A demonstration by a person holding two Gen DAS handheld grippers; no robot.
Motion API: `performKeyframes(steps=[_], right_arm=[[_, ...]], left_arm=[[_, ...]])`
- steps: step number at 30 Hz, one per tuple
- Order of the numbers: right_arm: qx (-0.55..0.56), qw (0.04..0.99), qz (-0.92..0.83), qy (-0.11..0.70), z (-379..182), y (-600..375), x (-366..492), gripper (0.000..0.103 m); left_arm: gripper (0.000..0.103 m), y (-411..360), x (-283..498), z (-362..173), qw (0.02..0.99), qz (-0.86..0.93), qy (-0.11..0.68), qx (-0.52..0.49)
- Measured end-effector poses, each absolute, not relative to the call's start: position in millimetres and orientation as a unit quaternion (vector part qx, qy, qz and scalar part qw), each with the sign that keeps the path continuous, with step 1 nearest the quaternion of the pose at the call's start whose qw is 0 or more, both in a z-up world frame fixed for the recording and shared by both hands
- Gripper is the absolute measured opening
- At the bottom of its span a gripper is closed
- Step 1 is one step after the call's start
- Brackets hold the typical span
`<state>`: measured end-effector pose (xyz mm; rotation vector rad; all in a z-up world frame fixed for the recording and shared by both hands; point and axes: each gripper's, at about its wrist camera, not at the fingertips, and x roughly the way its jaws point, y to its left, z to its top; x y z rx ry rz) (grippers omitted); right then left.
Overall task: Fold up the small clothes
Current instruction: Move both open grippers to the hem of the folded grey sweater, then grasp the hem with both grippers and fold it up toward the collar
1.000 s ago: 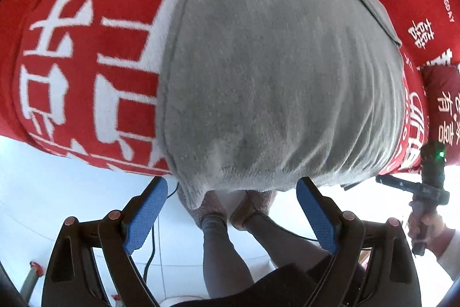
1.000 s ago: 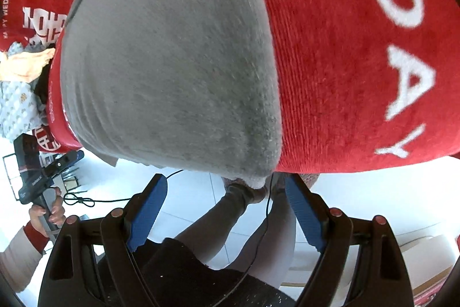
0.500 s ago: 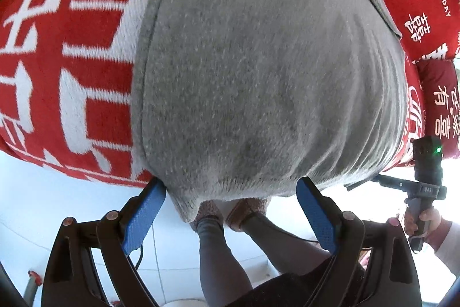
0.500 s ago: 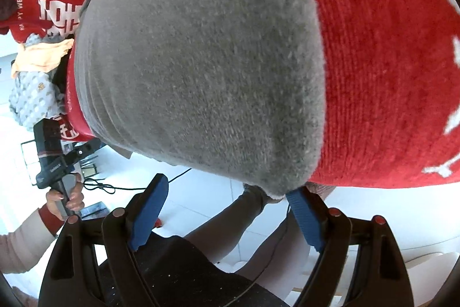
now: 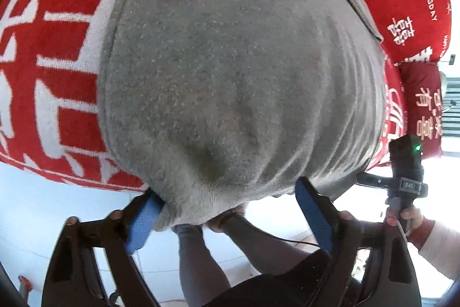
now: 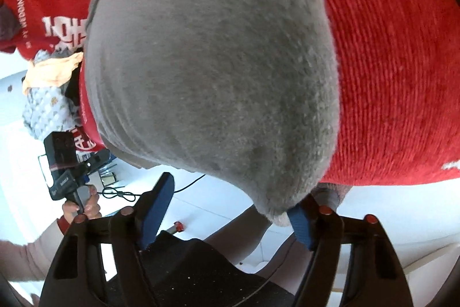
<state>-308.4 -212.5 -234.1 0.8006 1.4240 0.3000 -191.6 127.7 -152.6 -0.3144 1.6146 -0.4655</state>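
A grey knitted garment [image 5: 235,76] lies flat on a red blanket [image 5: 57,48] with white characters, and its near hem droops over the blanket's front edge. My left gripper [image 5: 227,192] is at the hem's left corner. Its jaws are closing with the hem between the blue pads, and only the left pad [image 5: 143,217] touches cloth. In the right wrist view the same grey garment [image 6: 207,62] fills the middle. My right gripper [image 6: 230,192] is at the hem's right corner and its jaws are closing. That corner hangs against the right pad [image 6: 299,223], while the left pad stands clear.
A pile of orange and grey patterned clothes [image 6: 49,94] lies on the blanket's [image 6: 396,76] far left. The person's legs [image 5: 195,258] stand on white floor below. A black cable [image 6: 120,193] runs across the floor. Each view shows the other hand-held gripper at its side.
Both grippers have come in to the garment's near hem, which now hangs between the pads. Both pairs of jaws have narrowed. The garment fills more of each view.
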Motion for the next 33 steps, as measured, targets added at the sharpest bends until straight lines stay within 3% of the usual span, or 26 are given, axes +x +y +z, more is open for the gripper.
performKeyframes(steps=[1, 2, 3, 4, 5, 19, 21, 23, 33], right_arm=[[0.357, 0.671, 0.126, 0.638, -236.2, -212.8, -309.6, 0.055], [0.361, 0.665, 0.116, 0.643, -239.7, -214.0, -311.7, 0.026], [0.362, 0.663, 0.109, 0.646, -243.7, -213.6, -314.5, 0.011], [0.368, 0.663, 0.108, 0.643, -243.0, -214.6, -316.3, 0.011], [0.369, 0.665, 0.11, 0.64, -240.2, -215.0, -315.6, 0.01], [0.461, 0.694, 0.166, 0.528, -148.8, -216.7, -302.2, 0.01], [0.469, 0.7, 0.169, 0.511, -133.6, -217.6, -293.7, 0.01], [0.473, 0.708, 0.174, 0.494, -118.6, -221.1, -285.5, 0.01], [0.479, 0.688, 0.177, 0.515, -126.8, -226.4, -262.8, 0.01]], left_arm=[[0.075, 127.5, -193.2, -151.7, 0.659, -0.202, 0.713, -0.126], [0.061, 133.3, -194.4, -153.2, 0.659, -0.199, 0.716, -0.118], [0.041, 134.4, -195.3, -154.5, 0.657, -0.196, 0.72, -0.109], [0.03, 136.6, -195.4, -156.4, 0.653, -0.193, 0.725, -0.101], [0.008, 139.1, -195.1, -158.6, 0.647, -0.195, 0.731, -0.097], [0.008, 141.5, -141.2, -85.3, 0.674, -0.263, 0.662, -0.195], [0.001, 142.6, -123.2, -72.9, 0.683, -0.272, 0.645, -0.207], [0.001, 139.5, -108.3, -66.5, 0.691, -0.275, 0.637, -0.204], [0.001, 140.3, -131.8, -82.9, 0.666, -0.205, 0.706, -0.124]])
